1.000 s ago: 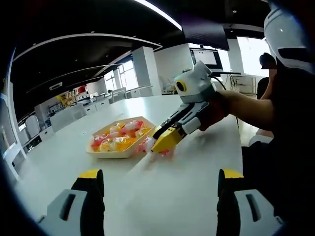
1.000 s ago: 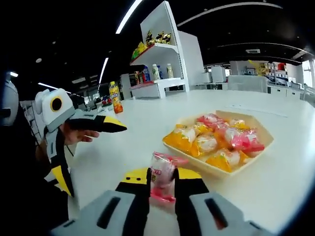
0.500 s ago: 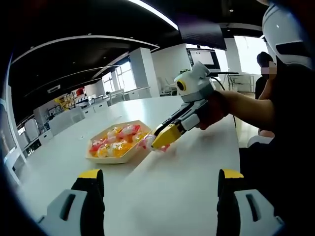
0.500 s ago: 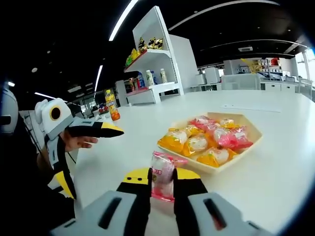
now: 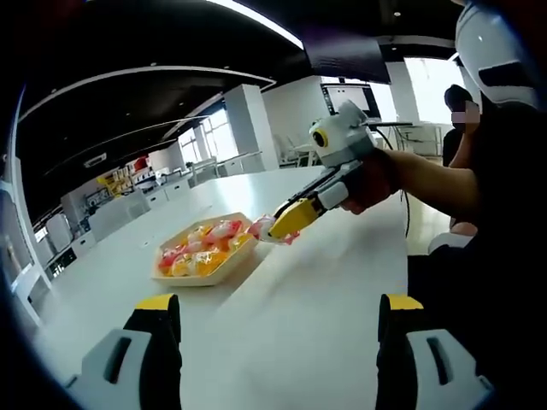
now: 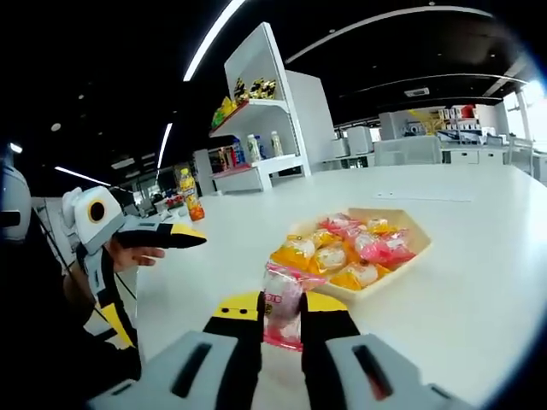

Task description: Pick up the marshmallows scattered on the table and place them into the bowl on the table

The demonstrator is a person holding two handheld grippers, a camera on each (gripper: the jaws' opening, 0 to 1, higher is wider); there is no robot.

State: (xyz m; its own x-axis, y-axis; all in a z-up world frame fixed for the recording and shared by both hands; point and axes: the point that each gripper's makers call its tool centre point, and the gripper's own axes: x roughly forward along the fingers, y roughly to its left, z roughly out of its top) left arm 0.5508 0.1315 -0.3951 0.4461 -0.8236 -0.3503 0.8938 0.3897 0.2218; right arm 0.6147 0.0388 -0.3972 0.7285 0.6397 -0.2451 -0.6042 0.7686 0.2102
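Note:
A shallow cream bowl (image 5: 219, 270) (image 6: 414, 227) on the white table holds several wrapped marshmallows in pink, yellow and orange. My right gripper (image 6: 282, 314) is shut on a pink-wrapped marshmallow (image 6: 281, 305), held above the table just short of the bowl. In the left gripper view that right gripper (image 5: 279, 230) hangs near the bowl's right edge with the pink marshmallow (image 5: 263, 228) at its tip. My left gripper (image 5: 278, 320) stands open over bare table, nothing between its jaws, well short of the bowl. In the right gripper view the left gripper (image 6: 184, 236) sits at the far left.
A white shelf unit (image 6: 269, 128) with bottles and packets stands beyond the table. An orange bottle (image 6: 190, 195) stands at the table's far left. A person's sleeve (image 5: 479, 222) fills the right of the left gripper view. White table (image 5: 291, 325) stretches wide around the bowl.
My right gripper has risen off the table with the pink marshmallow and now hangs higher beside the bowl. The left gripper stays open and still.

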